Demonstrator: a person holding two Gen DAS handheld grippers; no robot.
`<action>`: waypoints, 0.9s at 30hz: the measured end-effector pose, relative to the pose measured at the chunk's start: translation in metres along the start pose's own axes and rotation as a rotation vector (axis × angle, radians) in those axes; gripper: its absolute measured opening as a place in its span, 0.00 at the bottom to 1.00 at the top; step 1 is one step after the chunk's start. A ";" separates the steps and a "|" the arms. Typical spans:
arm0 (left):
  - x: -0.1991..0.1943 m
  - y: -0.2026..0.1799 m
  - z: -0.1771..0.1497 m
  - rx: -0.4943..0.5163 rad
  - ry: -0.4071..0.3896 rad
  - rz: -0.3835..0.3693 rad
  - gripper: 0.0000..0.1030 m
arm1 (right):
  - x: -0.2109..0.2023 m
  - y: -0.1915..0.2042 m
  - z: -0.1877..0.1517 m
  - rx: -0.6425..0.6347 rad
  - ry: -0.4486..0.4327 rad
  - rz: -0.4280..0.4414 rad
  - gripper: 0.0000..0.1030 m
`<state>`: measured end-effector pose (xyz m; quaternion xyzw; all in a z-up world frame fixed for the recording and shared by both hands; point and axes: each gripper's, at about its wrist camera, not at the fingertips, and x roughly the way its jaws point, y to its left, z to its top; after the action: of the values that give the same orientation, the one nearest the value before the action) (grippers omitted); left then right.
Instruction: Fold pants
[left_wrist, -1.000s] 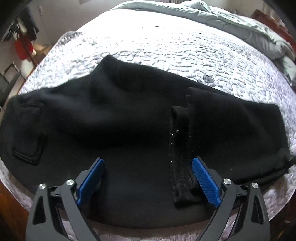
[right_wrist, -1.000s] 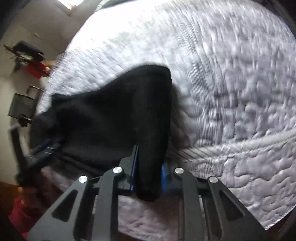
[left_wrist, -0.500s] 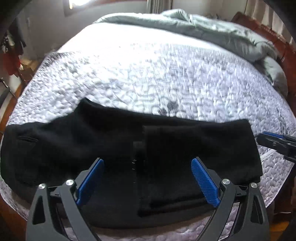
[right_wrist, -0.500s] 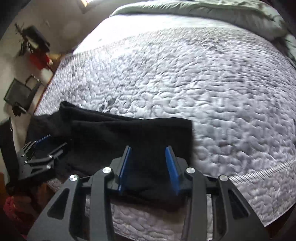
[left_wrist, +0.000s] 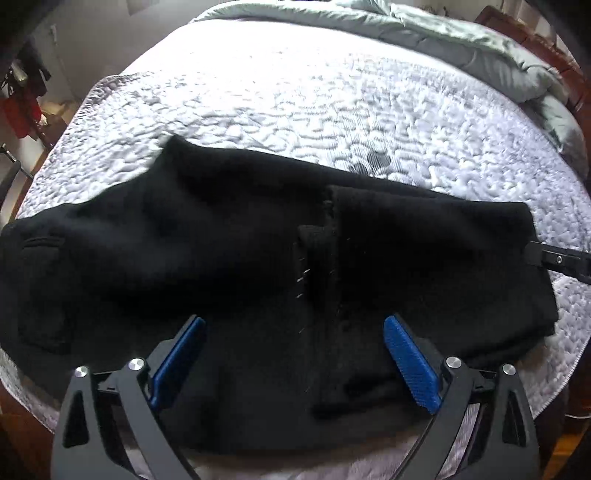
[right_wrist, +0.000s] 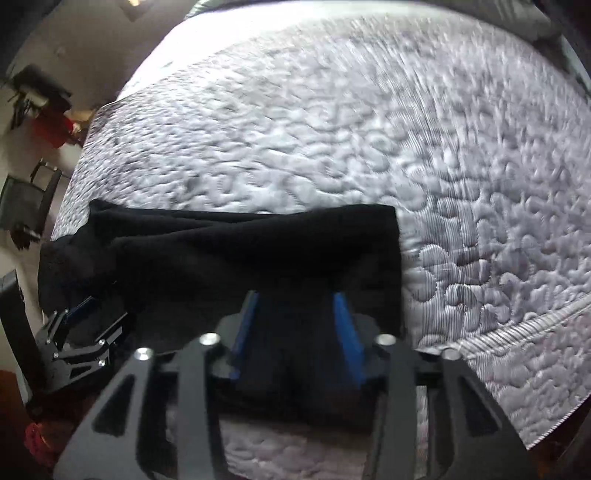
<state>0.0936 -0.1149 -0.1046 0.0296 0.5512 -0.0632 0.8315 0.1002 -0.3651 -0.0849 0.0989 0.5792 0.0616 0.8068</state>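
Observation:
Black pants (left_wrist: 229, 258) lie across the near edge of the bed, the leg end folded back over the middle, with the cuffs (left_wrist: 317, 266) near the centre. My left gripper (left_wrist: 291, 350) is open wide just above the pants' near edge, holding nothing. My right gripper (right_wrist: 297, 317) is open over the folded right end of the pants (right_wrist: 258, 251); cloth lies between its blue pads, ungripped. The right gripper's tip shows in the left wrist view (left_wrist: 557, 258). The left gripper shows in the right wrist view (right_wrist: 85, 332).
A white quilted bedspread (left_wrist: 314, 103) covers the bed. A grey duvet (left_wrist: 461, 40) is bunched at the far side. A dark wooden frame (left_wrist: 554, 40) runs along the right. Chairs and red items (right_wrist: 48, 122) stand on the floor at the left.
My right gripper opened and let go of the pants' leg end, which now lies folded on the bed. My left gripper stayed open and shifted slightly over the pants.

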 end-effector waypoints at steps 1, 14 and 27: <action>-0.006 0.008 -0.004 -0.009 -0.005 0.003 0.94 | -0.007 0.014 -0.007 -0.040 -0.012 -0.012 0.43; -0.064 0.221 -0.073 -0.474 -0.063 0.112 0.94 | 0.028 0.083 -0.042 -0.147 0.059 0.031 0.45; -0.021 0.315 -0.053 -0.678 -0.036 -0.031 0.94 | 0.036 0.086 -0.039 -0.166 0.071 0.003 0.50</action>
<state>0.0799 0.2052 -0.1122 -0.2582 0.5263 0.1104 0.8026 0.0761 -0.2708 -0.1102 0.0303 0.6003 0.1142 0.7910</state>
